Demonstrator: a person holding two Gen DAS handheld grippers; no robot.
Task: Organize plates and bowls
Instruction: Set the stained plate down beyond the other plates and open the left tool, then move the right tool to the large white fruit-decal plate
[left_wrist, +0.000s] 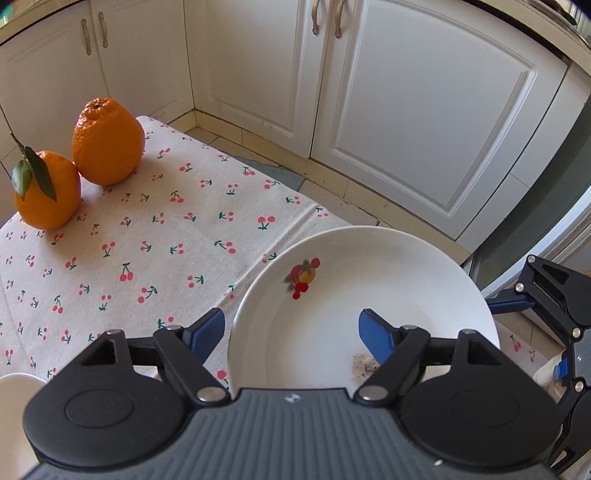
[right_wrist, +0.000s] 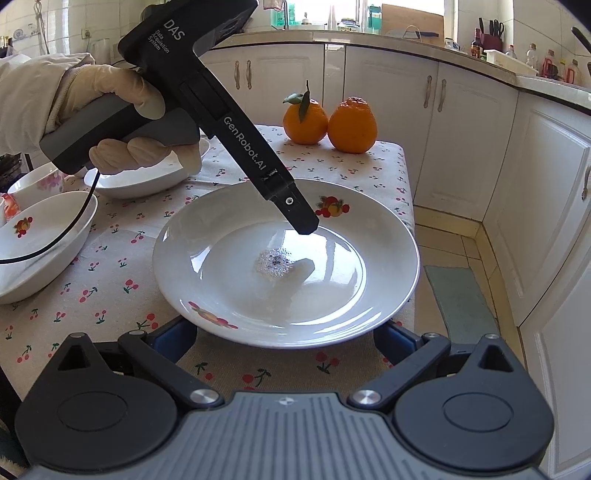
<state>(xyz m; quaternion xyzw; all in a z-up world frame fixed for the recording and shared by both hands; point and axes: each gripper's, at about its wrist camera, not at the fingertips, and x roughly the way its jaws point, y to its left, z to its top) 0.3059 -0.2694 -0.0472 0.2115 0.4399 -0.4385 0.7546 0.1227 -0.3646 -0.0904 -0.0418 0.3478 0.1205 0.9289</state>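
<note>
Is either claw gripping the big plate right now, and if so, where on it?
Neither. The left claw is open, straddling the plate rim, its pads clear. The right claw is wide open at the plate's near edge, not pinching it.

The left wrist camera is looking steeply down along its own fingers (left_wrist: 207, 332) from close above the plate (left_wrist: 369, 280), facing the oranges (left_wrist: 107, 142) and the cabinets (left_wrist: 424, 122) beyond the counter (left_wrist: 147, 240). The right wrist camera is sitting low at the plate's (right_wrist: 207, 236) near rim, looking across it at a shallower tilt toward the oranges (right_wrist: 352, 125) and cabinets (right_wrist: 461, 140). Both views are sharing the plate, oranges, cherry cloth (right_wrist: 110, 273) and cabinets, and each is catching the other gripper.
</note>
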